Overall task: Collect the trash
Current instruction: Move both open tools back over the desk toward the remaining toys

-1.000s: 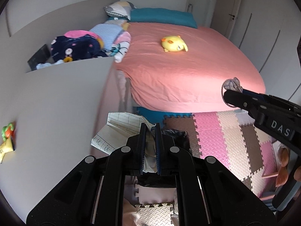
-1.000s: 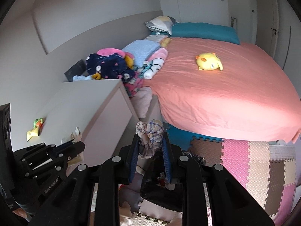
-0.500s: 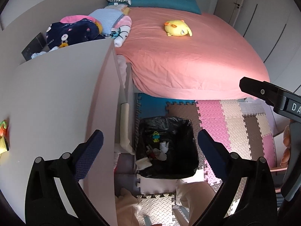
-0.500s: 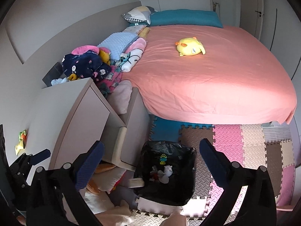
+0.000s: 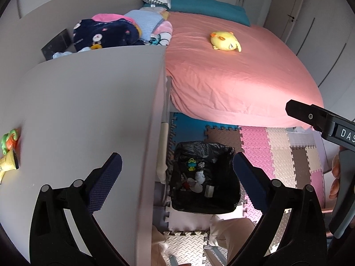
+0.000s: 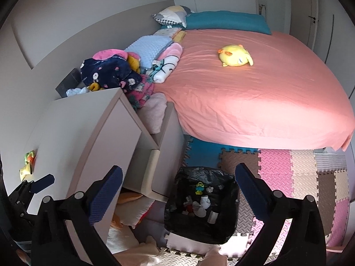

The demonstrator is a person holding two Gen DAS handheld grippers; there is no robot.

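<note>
A bin lined with a black bag (image 5: pixel 230 153) stands on the foam floor mats beside the dresser and holds several bits of trash (image 5: pixel 197 180); it also shows in the right wrist view (image 6: pixel 233 228). My left gripper (image 5: pixel 176 177) is open and empty, high above the bin's left rim and the dresser edge. My right gripper (image 6: pixel 177 190) is open and empty above the bin; one of its fingers (image 5: pixel 310 116) shows at the right of the left wrist view. A yellow wrapper (image 5: pixel 7 163) and a green and orange item (image 5: pixel 8 138) lie on the dresser top at far left.
The grey dresser (image 5: pixel 88 115) fills the left. A bed with a pink sheet (image 5: pixel 233 82) carries a yellow plush (image 5: pixel 224 41) and piled blankets (image 6: pixel 124 71). Coloured foam mats (image 5: pixel 288 155) cover the floor. Cushions (image 6: pixel 131 210) lie under the dresser.
Both grippers opened and let go: the paper sheet from the left and the crumpled checked wad from the right dropped into the bin. The left view has since shifted slightly left.
</note>
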